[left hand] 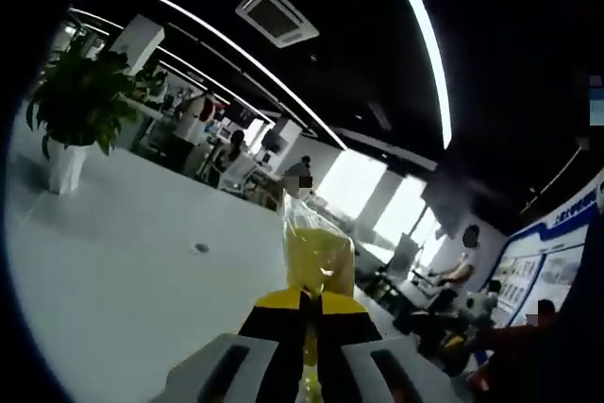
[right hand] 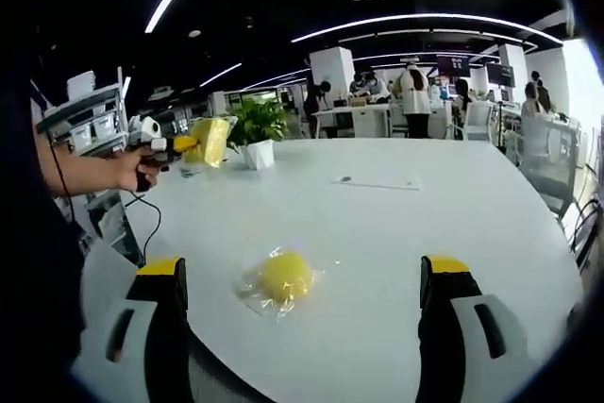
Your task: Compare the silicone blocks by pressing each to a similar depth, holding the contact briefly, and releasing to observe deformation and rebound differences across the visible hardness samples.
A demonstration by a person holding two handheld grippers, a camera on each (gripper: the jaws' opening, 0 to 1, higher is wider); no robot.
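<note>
A yellow silicone block in a clear bag (right hand: 279, 280) is lying on the white table (right hand: 491, 224), just in front of the right gripper (right hand: 302, 304). That gripper's two jaws are standing wide apart, one on each side of the bag, and they are not touching it.

A second yellow block in a clear bag (left hand: 318, 254) is being pinched between the shut jaws of the left gripper (left hand: 310, 323), which is holding it up in the air, well above the table. In the right gripper view, a person's hand (right hand: 132, 169) is holding that gripper up at the far left.

To do this step well, the person should probably be squeezing slowly, pushing in about as deep on each block, waiting a little, then letting go and watching how fast the block is popping back. The slippery bag might be sliding, so gripping the middle of the block looks safest.

Farther out, a green plant in a white pot (right hand: 257, 129) is sitting on the table, and a thin white sheet (right hand: 376, 181) is lying flat beyond the block. People are sitting at desks behind. A blue and white wall board (left hand: 547, 261) is carrying writing, but it is too small to read. No brand is showing on the bags.
</note>
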